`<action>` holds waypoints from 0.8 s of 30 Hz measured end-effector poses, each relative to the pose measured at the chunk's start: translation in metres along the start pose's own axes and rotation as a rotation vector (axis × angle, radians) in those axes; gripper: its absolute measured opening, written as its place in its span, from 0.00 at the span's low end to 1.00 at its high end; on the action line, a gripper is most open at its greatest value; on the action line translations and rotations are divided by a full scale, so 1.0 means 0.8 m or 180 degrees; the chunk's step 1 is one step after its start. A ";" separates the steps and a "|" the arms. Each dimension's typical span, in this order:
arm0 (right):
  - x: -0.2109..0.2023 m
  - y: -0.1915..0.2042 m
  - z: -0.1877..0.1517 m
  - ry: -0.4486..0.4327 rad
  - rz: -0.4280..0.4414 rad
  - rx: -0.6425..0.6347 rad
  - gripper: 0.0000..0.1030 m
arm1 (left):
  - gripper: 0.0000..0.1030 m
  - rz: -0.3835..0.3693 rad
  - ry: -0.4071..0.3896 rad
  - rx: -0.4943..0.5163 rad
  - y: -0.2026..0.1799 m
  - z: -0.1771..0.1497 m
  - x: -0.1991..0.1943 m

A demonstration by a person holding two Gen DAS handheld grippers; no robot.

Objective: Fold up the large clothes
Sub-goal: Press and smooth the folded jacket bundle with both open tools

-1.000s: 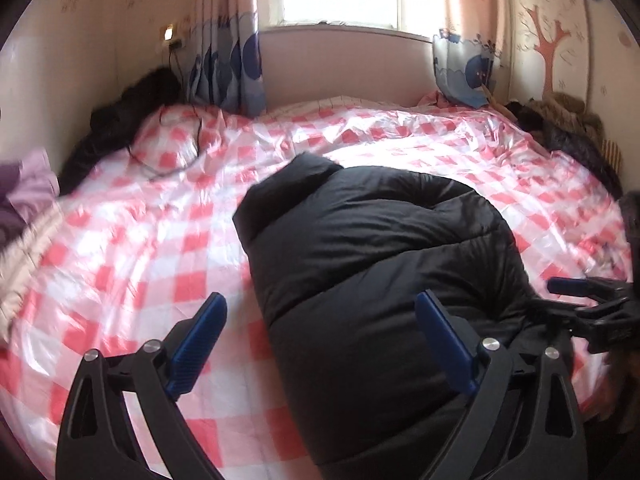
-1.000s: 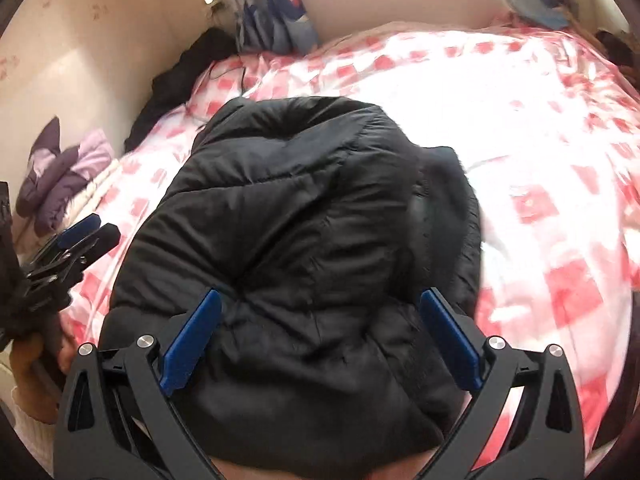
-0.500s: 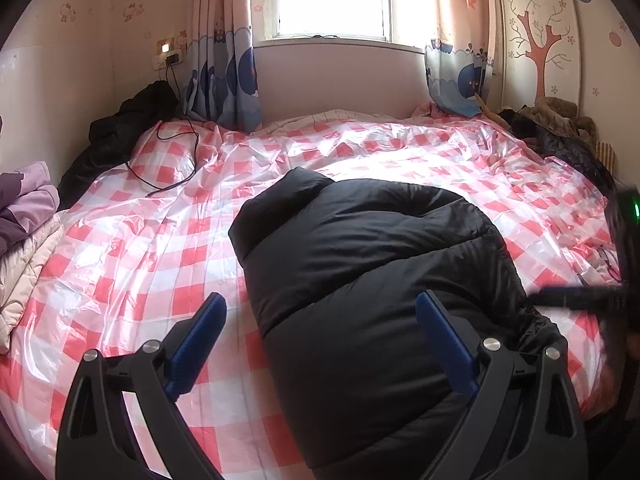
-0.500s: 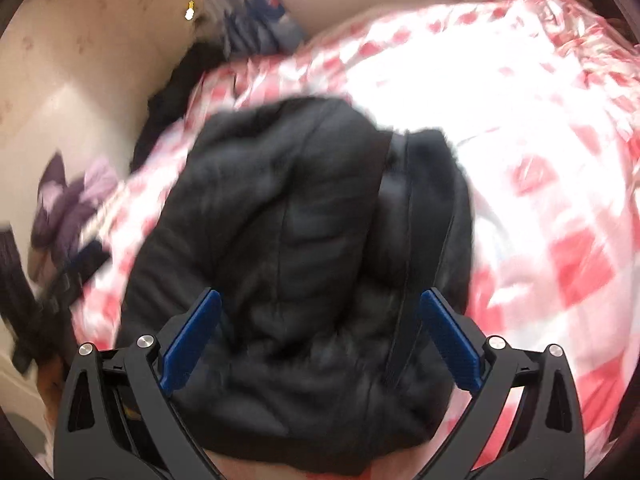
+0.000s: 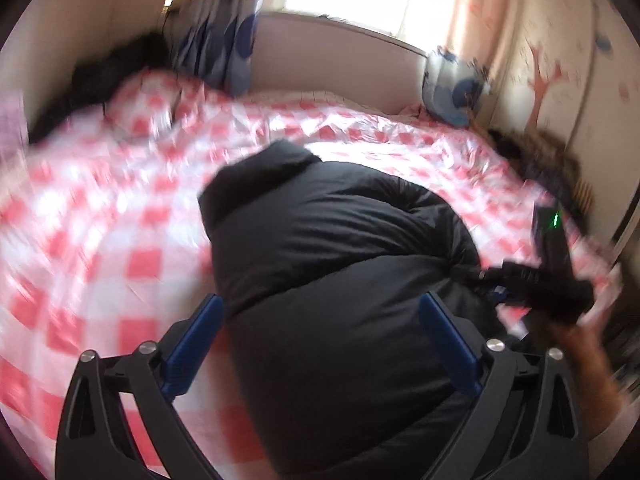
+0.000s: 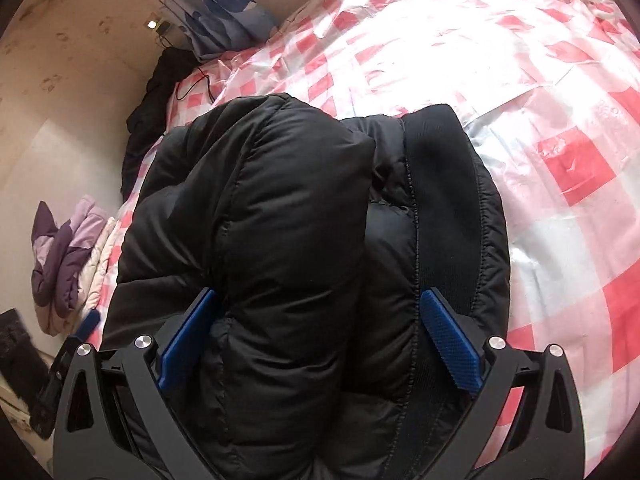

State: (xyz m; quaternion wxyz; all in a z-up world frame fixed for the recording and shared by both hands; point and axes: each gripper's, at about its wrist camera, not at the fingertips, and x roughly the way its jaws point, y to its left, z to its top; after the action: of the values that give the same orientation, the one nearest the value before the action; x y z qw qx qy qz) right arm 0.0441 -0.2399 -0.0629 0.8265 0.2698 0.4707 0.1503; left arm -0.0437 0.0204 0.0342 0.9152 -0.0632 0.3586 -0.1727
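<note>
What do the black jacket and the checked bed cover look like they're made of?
Black jacket: likely a thin, smooth synthetic shell over soft padding, matte with a faint sheen; stitched seams divide it into puffy sections.

Checked bed cover: seems to be glossy plastic sheeting rather than cloth; it throws hard white glare and holds sharp, crinkly creases.

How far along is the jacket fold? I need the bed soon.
Done: the jacket already lies bundled on the bed, one puffy layer doubled over another. In hand: the right tongs straddle the near fold, open; the left tongs hover open, view blurred. Left: probably tidying the bundle and moving it off.
</note>
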 end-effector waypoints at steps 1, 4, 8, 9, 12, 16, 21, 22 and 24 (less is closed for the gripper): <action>-0.001 -0.001 -0.002 0.0005 -0.0008 -0.0002 0.94 | 0.93 -0.0083 0.0120 -0.0231 0.015 0.002 0.009; 0.005 -0.003 -0.002 0.0037 -0.0004 0.0038 0.94 | 0.93 -0.0336 0.0351 -0.0829 0.057 -0.005 0.037; 0.019 -0.009 -0.004 0.0081 0.0062 0.0128 0.94 | 0.93 -0.0869 0.0812 -0.1357 0.080 -0.022 0.088; 0.023 -0.010 -0.005 0.0099 0.0087 0.0158 0.94 | 0.93 -0.0881 0.0817 -0.1313 0.076 -0.022 0.091; 0.039 -0.017 -0.005 0.0121 0.0242 0.0339 0.94 | 0.93 -0.0903 0.0768 -0.1044 0.055 -0.020 0.089; 0.070 0.013 -0.007 0.0159 0.0416 0.0331 0.95 | 0.93 -0.0931 0.0588 -0.0827 0.048 -0.011 0.052; 0.131 0.110 -0.037 0.0416 0.0797 0.0048 0.95 | 0.93 -0.0366 0.0282 -0.0772 0.100 0.000 -0.029; 0.141 0.128 -0.044 0.0463 0.0841 -0.0031 0.95 | 0.93 -0.0262 0.0251 -0.0797 0.118 -0.001 -0.043; 0.155 0.158 -0.056 0.0541 0.0801 -0.0235 0.94 | 0.93 -0.0128 0.0313 -0.0907 0.150 -0.007 -0.055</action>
State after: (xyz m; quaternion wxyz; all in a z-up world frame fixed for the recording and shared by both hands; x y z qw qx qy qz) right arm 0.0698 -0.0620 -0.0933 0.7676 0.2824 0.4956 0.2921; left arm -0.0451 0.1487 0.0295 0.8747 -0.1911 0.4225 -0.1412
